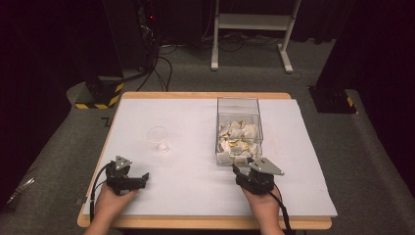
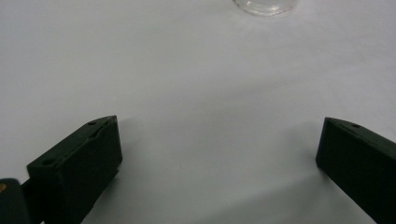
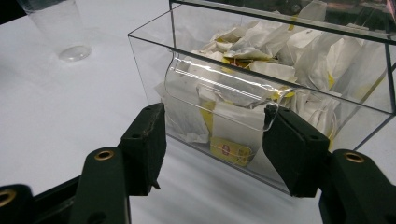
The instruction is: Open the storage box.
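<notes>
A: Where's the right gripper (image 3: 212, 140) sitting?
B: Right in front of the clear box (image 3: 154, 60) of tea bags (image 3: 261, 51). Jaws are standing apart, nothing clamped. The box's curved front flap (image 3: 219, 88) is lying just ahead of them, between the tips, and I can't tell if the right-hand pad is touching it.
A: Left gripper (image 2: 219, 144)?
B: Jaws are gaping wide over bare table (image 2: 187, 70), holding nothing. The clear cup (image 2: 266, 5) is standing well ahead of it, slightly right of centre.
</notes>
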The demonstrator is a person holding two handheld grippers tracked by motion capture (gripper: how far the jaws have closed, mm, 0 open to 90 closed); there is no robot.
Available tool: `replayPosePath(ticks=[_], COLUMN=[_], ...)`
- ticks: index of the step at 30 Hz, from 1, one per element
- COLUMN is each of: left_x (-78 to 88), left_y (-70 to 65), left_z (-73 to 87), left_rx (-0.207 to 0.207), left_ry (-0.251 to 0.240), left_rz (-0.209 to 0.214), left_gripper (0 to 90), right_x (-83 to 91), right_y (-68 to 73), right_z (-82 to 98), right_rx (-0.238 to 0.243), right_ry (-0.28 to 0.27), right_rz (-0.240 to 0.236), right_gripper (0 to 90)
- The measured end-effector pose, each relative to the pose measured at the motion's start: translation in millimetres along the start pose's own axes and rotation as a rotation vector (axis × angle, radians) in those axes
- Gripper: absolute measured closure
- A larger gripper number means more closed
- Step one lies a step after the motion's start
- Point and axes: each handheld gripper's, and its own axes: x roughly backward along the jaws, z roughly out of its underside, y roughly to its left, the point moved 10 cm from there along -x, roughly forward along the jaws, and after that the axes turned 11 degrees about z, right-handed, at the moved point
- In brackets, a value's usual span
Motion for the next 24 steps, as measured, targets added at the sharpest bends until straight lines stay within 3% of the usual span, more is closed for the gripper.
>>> replayPosePath(ticks=[14,20,24], left_x=[-0.8,-0.8,-0.8], left_y=[1.0,0.8,0.8], left_z=[-1.2,-1.1,-1.1], left_rx=[-0.002,-0.002,-0.002], left_ry=[0.009,0.007,0.006], left_rz=[-0.001,-0.001,-0.001], left_gripper=[0.0,0.0,0.0], right_x=[9.2,14.3,22.2], right_y=[3.5,-1.1,-5.5], right_z=[5.7,5.0,-1.4], right_rx=[0.03,0.052,0.037], right_ry=[-0.002,-0.015,-0.043], right_rz=[0.016,0.047,0.05], right_gripper=[41.8,48.5,51.4])
